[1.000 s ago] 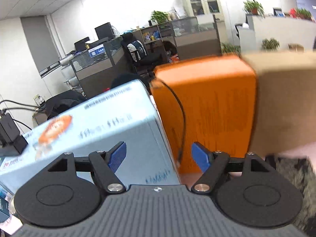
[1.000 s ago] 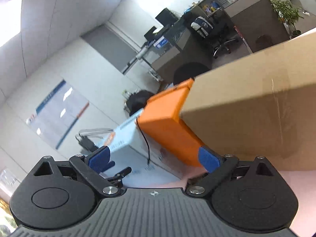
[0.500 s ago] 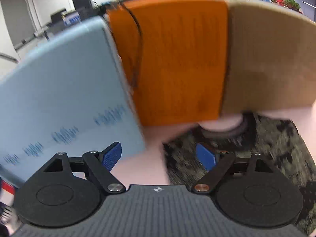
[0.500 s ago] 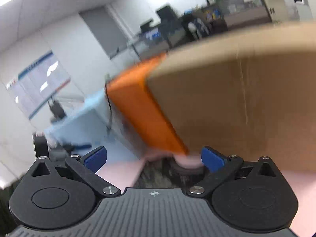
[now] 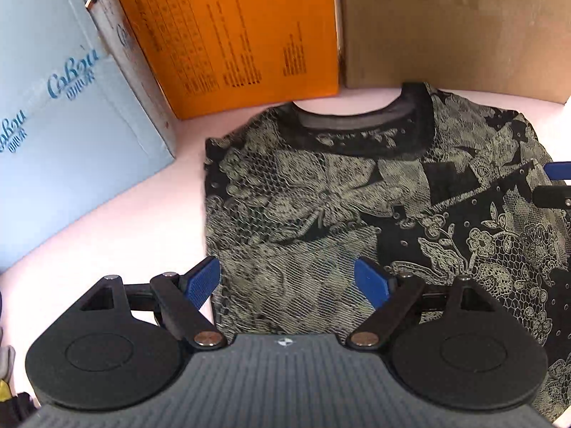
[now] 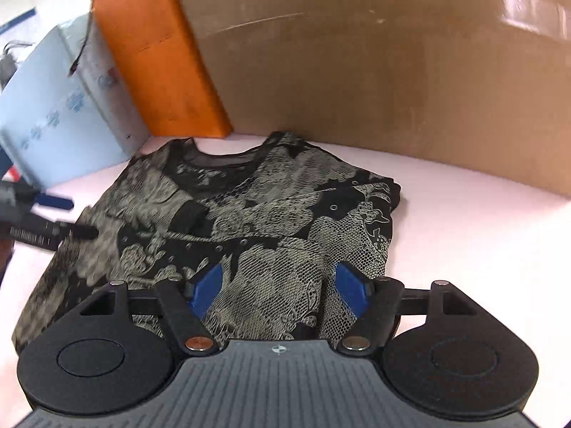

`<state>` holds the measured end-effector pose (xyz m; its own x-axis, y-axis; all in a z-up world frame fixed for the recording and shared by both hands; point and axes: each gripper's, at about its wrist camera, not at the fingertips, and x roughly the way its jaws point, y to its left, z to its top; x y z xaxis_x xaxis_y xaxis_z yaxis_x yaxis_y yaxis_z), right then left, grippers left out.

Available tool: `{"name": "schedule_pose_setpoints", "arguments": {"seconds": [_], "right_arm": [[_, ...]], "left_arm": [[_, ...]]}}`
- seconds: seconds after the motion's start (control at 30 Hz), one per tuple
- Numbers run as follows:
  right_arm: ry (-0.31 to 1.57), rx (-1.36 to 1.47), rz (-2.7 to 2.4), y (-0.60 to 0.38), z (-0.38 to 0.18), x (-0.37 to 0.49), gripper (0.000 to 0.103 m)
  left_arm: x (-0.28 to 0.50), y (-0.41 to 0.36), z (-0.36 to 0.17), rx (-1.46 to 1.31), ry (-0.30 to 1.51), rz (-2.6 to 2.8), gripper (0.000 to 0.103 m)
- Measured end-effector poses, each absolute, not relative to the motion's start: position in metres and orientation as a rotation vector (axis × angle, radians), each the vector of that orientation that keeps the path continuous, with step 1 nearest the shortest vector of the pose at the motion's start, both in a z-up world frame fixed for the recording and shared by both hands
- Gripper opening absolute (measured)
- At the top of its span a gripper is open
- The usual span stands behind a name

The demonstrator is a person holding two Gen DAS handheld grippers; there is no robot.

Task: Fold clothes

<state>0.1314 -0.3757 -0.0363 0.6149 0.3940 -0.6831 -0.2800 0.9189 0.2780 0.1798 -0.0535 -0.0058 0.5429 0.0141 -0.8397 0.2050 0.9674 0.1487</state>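
A black shirt with a pale lace print (image 5: pixel 357 207) lies flat on a pink surface (image 5: pixel 117 228), neckline toward the boxes; it also shows in the right wrist view (image 6: pixel 249 221). My left gripper (image 5: pixel 287 281) is open and empty, hovering over the shirt's left edge. My right gripper (image 6: pixel 278 285) is open and empty above the shirt's right part. The left gripper appears at the left edge of the right wrist view (image 6: pixel 53 214), and a right fingertip (image 5: pixel 556 171) shows at the right edge of the left wrist view.
A light blue box (image 5: pixel 64 114), an orange box (image 5: pixel 232 35) and a brown cardboard box (image 5: pixel 456 28) stand in a row behind the shirt. Pink surface (image 6: pixel 481 242) extends to the right of the shirt.
Both grippers have tilted down from looking at the office and the boxes to looking down on the shirt. Both stayed open.
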Motion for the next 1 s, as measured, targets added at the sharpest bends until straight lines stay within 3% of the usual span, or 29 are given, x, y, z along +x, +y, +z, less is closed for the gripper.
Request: {"name": "schedule_pose_setpoints", "arguments": {"seconds": [0.07, 0.1, 0.13, 0.23, 0.47, 0.63, 0.87, 0.97, 1.0], "right_arm": [[0.829, 0.156, 0.391, -0.376, -0.039, 0.134, 0.049], [0.835, 0.162, 0.395, -0.376, -0.039, 0.134, 0.025], [0.841, 0.169, 0.399, -0.376, -0.039, 0.134, 0.013], [0.822, 0.177, 0.392, -0.379, -0.034, 0.13, 0.01], [0.836, 0.134, 0.281, -0.39, -0.03, 0.13, 0.012], [0.718, 0.155, 0.392, -0.384, -0.019, 0.117, 0.024], [0.836, 0.086, 0.418, -0.365, -0.037, 0.126, 0.026], [0.788, 0.109, 0.393, -0.377, -0.023, 0.131, 0.034], [0.76, 0.13, 0.407, -0.382, -0.017, 0.132, 0.049]], "left_arm": [[0.18, -0.057, -0.009, 0.241, 1.002, -0.113, 0.081], [0.18, -0.058, -0.01, 0.242, 1.004, -0.114, 0.081], [0.179, -0.059, -0.012, 0.243, 1.007, -0.114, 0.081], [0.177, -0.06, -0.013, 0.243, 1.013, -0.114, 0.081], [0.176, -0.062, -0.017, 0.256, 1.021, -0.12, 0.081], [0.18, -0.059, -0.021, 0.248, 1.032, -0.111, 0.081], [0.18, -0.045, -0.019, 0.243, 1.019, -0.104, 0.081], [0.184, -0.026, -0.013, 0.188, 0.989, -0.1, 0.081], [0.187, -0.019, -0.011, 0.161, 0.981, -0.096, 0.081]]}}
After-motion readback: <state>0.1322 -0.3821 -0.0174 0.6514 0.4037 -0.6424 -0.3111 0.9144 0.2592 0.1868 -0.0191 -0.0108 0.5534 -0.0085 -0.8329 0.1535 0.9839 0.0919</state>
